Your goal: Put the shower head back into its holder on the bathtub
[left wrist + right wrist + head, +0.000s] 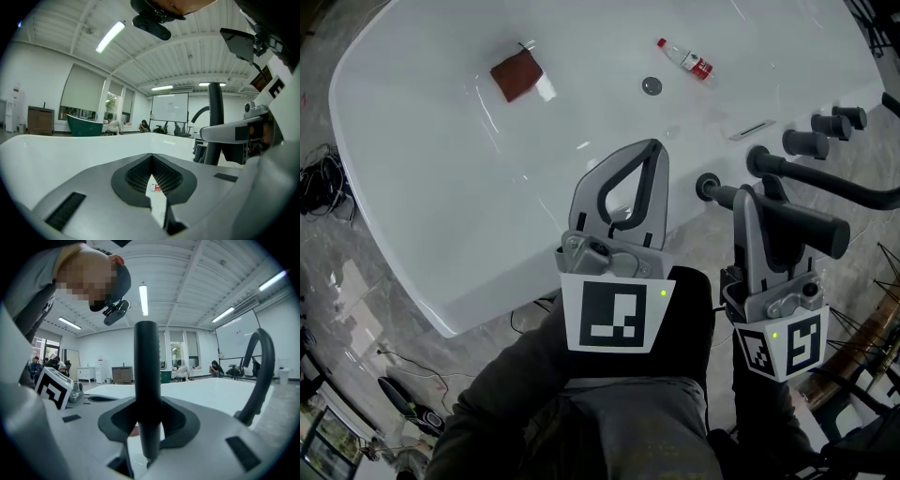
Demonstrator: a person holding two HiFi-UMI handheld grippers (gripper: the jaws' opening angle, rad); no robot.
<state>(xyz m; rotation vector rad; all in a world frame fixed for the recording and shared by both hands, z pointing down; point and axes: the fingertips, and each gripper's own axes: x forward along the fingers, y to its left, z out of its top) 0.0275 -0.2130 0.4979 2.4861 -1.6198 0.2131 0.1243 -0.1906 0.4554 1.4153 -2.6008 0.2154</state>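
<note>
Black shower head (816,230) is pinched in the right gripper (759,214), near the holder (709,187) at middle right, likely ready to drop in. Left gripper (652,150) is pressed together, empty.

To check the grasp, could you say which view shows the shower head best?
The head view: the shower head lies across the right gripper's jaws, mostly visible. The right gripper view shows only its handle, close up; the left gripper view, a dark upright bar.

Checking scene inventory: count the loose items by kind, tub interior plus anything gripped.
red-brown cloth: 1
small bottle: 1
black shower head, held in the right gripper: 1
Total: 3
</note>
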